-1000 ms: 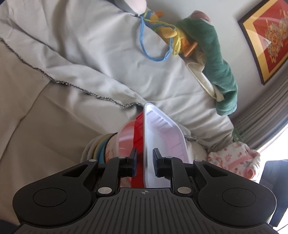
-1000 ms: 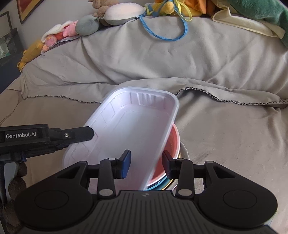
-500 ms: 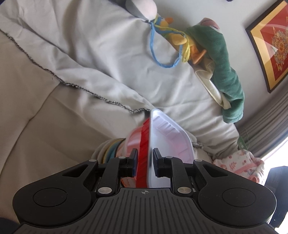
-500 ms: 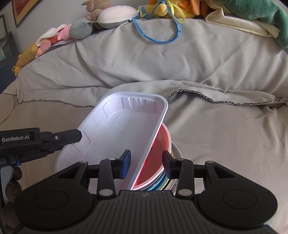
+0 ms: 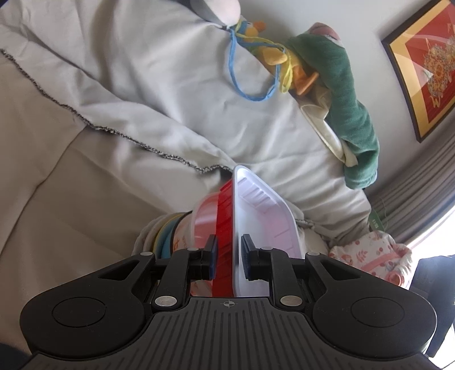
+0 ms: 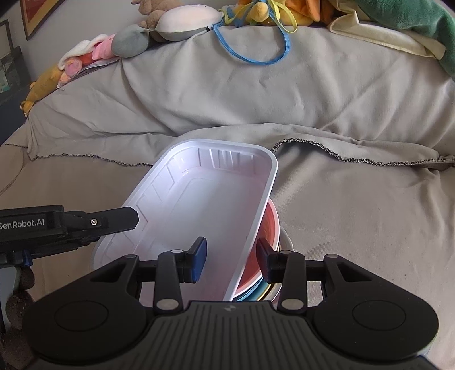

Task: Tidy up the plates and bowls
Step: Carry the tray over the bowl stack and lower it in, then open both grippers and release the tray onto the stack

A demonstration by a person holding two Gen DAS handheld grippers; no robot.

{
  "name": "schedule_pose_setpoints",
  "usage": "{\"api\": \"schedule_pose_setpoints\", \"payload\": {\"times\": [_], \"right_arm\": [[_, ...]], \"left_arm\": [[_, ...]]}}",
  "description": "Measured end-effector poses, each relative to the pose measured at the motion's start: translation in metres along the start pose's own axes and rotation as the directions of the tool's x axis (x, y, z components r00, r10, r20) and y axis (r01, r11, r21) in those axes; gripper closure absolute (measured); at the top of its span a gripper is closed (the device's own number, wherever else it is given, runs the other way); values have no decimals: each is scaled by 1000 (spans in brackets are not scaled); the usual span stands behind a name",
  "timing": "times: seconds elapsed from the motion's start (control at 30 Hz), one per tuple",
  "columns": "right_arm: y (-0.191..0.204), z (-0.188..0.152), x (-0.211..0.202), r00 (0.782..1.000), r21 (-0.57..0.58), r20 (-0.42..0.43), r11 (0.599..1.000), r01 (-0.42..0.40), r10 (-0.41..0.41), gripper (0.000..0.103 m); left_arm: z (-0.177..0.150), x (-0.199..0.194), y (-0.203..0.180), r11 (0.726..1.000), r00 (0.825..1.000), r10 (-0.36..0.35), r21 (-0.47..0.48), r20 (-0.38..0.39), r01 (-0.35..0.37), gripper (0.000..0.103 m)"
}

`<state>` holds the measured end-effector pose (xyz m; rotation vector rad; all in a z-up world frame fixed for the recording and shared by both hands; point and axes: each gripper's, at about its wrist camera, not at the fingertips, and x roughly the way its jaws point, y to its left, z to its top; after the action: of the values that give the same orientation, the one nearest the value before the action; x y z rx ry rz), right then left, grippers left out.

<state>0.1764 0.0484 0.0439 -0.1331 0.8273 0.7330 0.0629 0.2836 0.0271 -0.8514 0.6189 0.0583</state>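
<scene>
Grey blanket (image 6: 327, 94) covered the whole sofa, its dark stitched hem (image 6: 352, 158) running across behind the dishes. Stuffed toys (image 6: 182, 20) lined the back edge, with a green towel (image 5: 347, 113) and a blue cord loop (image 6: 256, 54) near them. A framed red-and-gold picture (image 5: 423, 65) hung on the wall, grey curtain (image 5: 412, 193) below it.

White rectangular tray (image 6: 204, 210) sat tilted on top of a stack of round dishes, open side up. Its long axis ran from near the right-wrist camera away toward the blanket hem, leaning slightly right at the far end. The left long side was higher than the right one. In the left wrist view the same tray (image 5: 264, 210) appeared edge-on.

Under it was a red plate (image 6: 267, 230), with a red ribbed piece (image 5: 226, 216) against the tray's underside; below that, blue and yellow rims (image 5: 165, 236) of more bowls, exact count unclear.

Left gripper (image 5: 229, 257) was narrowed on the tray's long rim together with the red piece, fingers (image 5: 212, 256) pressed on either side. In the right view it (image 6: 133, 219) reached the tray's left rim from the side.

Right gripper (image 6: 231, 257) was spread wide, straddling the tray's right long rim, pads (image 6: 199, 254) apart from it, one inside the tray and one outside over the plate.
</scene>
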Motion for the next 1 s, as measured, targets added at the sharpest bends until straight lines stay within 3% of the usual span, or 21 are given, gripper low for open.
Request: {"api": "schedule_pose_setpoints", "payload": {"times": [0.23, 0.53, 0.77, 0.93, 1.0], "right_arm": [[9, 10, -1, 999, -49, 50, 999, 21, -19, 65], [6, 7, 4, 999, -43, 32, 999, 17, -16, 65], [2, 4, -6, 998, -34, 55, 999, 12, -10, 65], [-2, -3, -38, 994, -46, 113, 999, -11, 16, 64], [-4, -8, -59, 990, -37, 138, 999, -21, 26, 57]], "left_arm": [[-2, 4, -1, 1000, 1000, 1, 0, -13, -1, 83], [-3, 6, -2, 1000, 1000, 2, -5, -16, -2, 83], [-9, -8, -19, 996, 996, 88, 28, -14, -88, 83], [-18, -28, -47, 978, 984, 175, 109, 21, -176, 82], [-29, -37, -62, 961, 975, 218, 167, 38, -221, 82]]}}
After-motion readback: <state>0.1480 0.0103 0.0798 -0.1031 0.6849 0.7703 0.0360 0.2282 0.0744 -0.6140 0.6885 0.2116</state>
